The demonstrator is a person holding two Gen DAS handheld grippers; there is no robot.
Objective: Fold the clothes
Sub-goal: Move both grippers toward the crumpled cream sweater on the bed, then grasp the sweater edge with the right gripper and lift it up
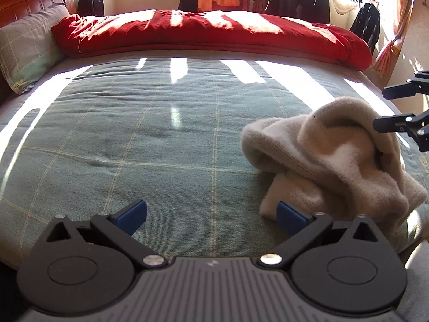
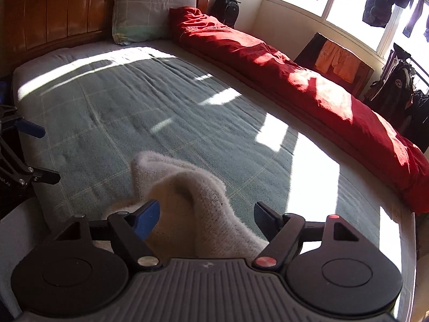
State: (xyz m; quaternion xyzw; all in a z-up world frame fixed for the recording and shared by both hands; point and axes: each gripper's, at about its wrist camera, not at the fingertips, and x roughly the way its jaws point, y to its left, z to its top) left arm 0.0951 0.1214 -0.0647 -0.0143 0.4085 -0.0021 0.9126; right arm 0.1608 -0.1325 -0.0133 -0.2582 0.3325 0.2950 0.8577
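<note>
A crumpled cream fleece garment [image 1: 329,161] lies in a heap on the green checked bed cover [image 1: 161,134], toward its right side. My left gripper [image 1: 211,214] is open just above the cover; its right blue pad [image 1: 291,216] sits at the garment's near left corner, and nothing lies between the jaws. My right gripper [image 1: 394,107] enters from the right edge, open, level with the top of the heap. In the right wrist view the right gripper [image 2: 207,218] stands open with a raised fold of the garment [image 2: 187,201] between its fingers. The left gripper [image 2: 34,153] shows at the left edge.
A red duvet [image 1: 209,32] is rolled along the far side of the bed. A grey pillow [image 2: 150,13] leans on the wooden headboard [image 2: 53,13]. A black backpack [image 1: 91,1], hanging dark clothes [image 1: 313,0] and orange curtains [image 1: 388,51] line the sunlit window wall.
</note>
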